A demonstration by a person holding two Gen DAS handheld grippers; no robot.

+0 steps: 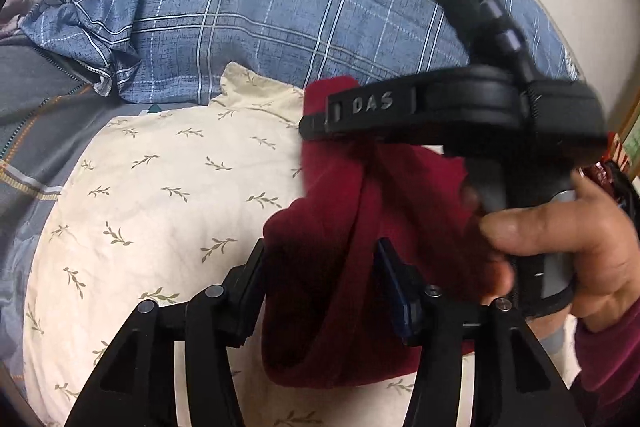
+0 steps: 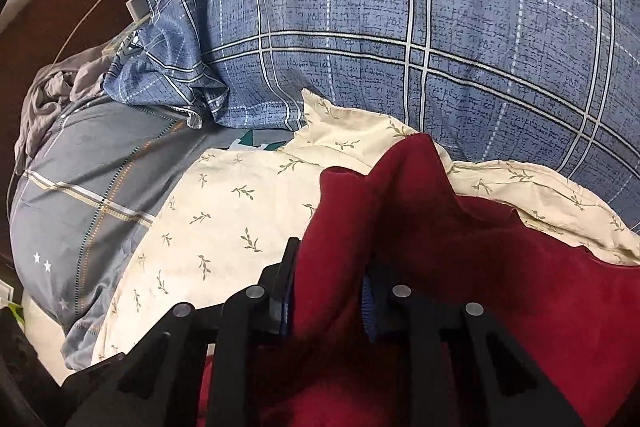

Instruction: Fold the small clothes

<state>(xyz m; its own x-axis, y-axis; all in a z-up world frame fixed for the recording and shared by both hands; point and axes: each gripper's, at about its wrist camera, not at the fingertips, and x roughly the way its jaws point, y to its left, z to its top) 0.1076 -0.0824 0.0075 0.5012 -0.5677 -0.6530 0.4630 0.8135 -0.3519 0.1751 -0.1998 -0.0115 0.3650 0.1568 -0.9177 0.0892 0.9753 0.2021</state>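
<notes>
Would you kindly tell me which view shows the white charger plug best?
The right wrist view: the white charger plug and its cable stand clear against the dark headboard beside the blue plaid quilt. The left wrist view catches only a small, blurred piece at its upper-left edge.

A bedroom in a home: a bed with a blue plaid quilt (image 2: 440,27) heaped at the back, a cream pillow (image 1: 160,195) printed with small leaf sprigs, a grey patterned sheet (image 2: 92,187), and a white charger plug (image 2: 136,7) with its cable.
</notes>
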